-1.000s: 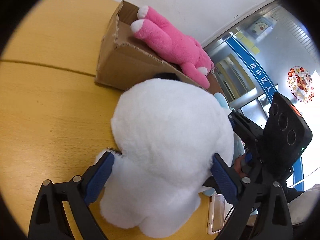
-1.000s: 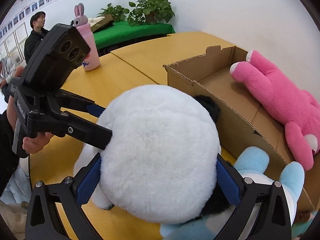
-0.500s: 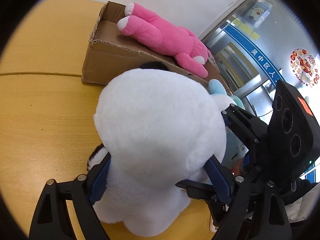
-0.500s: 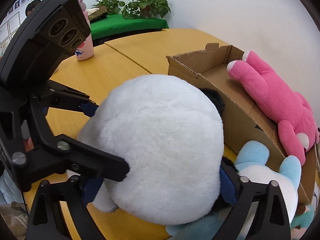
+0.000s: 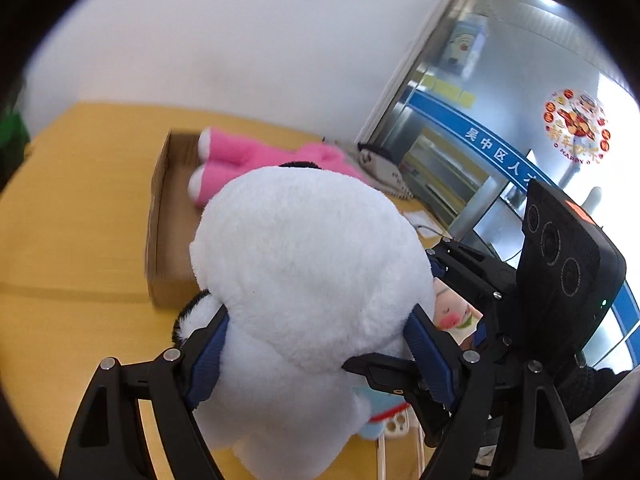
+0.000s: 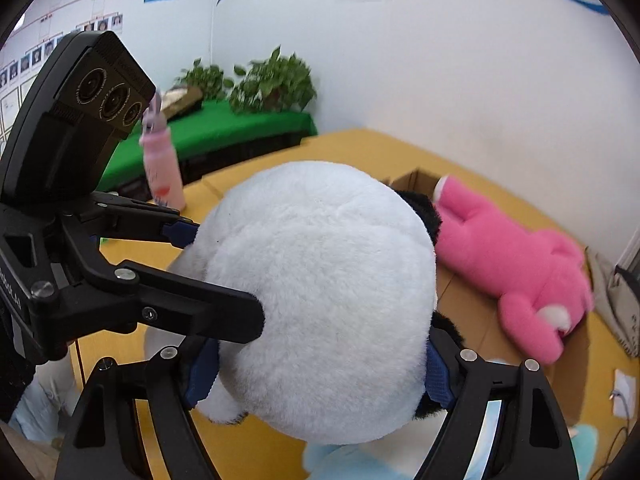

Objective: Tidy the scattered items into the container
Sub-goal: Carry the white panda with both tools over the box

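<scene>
My two grippers — left, right — fingers clamped on one round white plush toy, above yellow wooden bench | one brown cardboard box beyond — holds one pink plush rabbit

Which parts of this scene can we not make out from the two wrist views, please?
- Left wrist: the white plush hides most of the cardboard box and the pink plush.
- Right wrist: the blue plush is cut off by the bottom edge.
- Right wrist: the pink bottle is motion-blurred.
</scene>
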A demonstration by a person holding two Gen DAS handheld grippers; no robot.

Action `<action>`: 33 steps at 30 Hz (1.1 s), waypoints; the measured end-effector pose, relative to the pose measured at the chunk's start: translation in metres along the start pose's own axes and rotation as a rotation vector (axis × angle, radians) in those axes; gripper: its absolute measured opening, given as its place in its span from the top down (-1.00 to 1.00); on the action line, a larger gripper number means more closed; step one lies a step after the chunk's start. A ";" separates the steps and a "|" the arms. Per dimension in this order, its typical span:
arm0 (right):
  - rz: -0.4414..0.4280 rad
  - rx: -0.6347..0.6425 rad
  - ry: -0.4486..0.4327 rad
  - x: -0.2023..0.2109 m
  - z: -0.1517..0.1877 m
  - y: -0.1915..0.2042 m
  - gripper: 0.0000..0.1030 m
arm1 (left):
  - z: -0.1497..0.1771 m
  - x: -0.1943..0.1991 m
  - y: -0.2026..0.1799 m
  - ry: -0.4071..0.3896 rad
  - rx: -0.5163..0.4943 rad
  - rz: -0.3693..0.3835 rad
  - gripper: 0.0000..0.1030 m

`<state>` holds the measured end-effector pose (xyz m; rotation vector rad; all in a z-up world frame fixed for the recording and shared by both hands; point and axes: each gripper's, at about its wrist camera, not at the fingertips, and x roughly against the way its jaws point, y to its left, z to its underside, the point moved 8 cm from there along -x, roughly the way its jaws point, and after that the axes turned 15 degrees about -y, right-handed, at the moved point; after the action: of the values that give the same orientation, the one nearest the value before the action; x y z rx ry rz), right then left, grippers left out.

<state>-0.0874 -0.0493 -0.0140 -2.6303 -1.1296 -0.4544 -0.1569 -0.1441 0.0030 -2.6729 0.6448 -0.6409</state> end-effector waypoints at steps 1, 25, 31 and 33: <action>0.009 0.006 -0.018 0.002 -0.011 -0.006 -0.68 | -0.011 -0.001 -0.005 -0.008 -0.019 0.003 -0.59; 0.145 0.060 -0.192 -0.009 -0.141 -0.124 -0.72 | -0.166 -0.065 -0.047 -0.119 -0.233 -0.003 -0.60; 0.068 -0.006 -0.096 -0.070 -0.090 -0.139 -0.72 | -0.123 -0.108 0.012 -0.019 -0.109 -0.043 -0.59; 0.020 -0.007 -0.058 -0.091 -0.071 -0.138 -0.72 | -0.103 -0.117 0.032 0.007 -0.052 -0.062 -0.60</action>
<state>-0.2617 -0.0410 0.0311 -2.6744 -1.1199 -0.3806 -0.3117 -0.1339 0.0372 -2.7489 0.5906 -0.6595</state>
